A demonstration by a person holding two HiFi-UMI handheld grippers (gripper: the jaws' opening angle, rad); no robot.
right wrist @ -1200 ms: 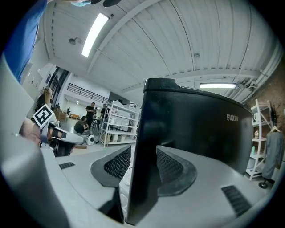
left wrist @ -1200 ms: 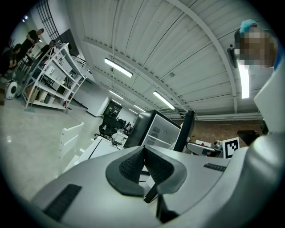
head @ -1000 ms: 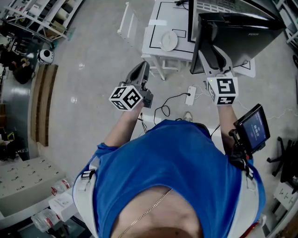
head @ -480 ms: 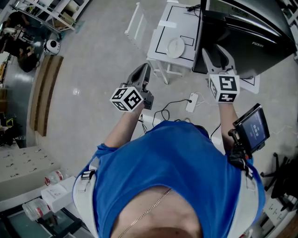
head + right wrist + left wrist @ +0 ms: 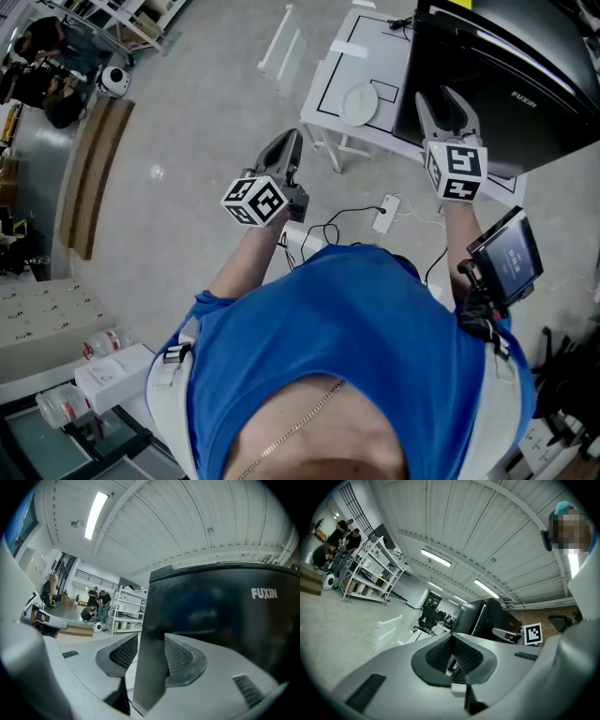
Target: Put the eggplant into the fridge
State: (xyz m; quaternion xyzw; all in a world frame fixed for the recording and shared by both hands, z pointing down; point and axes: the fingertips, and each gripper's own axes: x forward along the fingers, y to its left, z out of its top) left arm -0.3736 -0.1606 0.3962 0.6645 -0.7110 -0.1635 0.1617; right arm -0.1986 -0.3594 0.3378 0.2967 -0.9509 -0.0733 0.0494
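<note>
Fridge [image 5: 506, 75] is the big black one, up at about 1 o'clock from the person. No eggplant showing in any view, as far as I can see. The right gripper [image 5: 445, 105] is right up against the fridge. Its jaws are spread apart with the fridge's front edge sitting between them, and I can't tell if the pads actually press on it. The left gripper [image 5: 287, 145] is out at 11 o'clock over the floor, jaws fully together, nothing in them. At 12 o'clock, just beside the fridge, there's a white table [image 5: 330, 94] with a white plate [image 5: 358, 103] on it. A power strip [image 5: 384, 214] lies on the floor between the two grippers.
</note>
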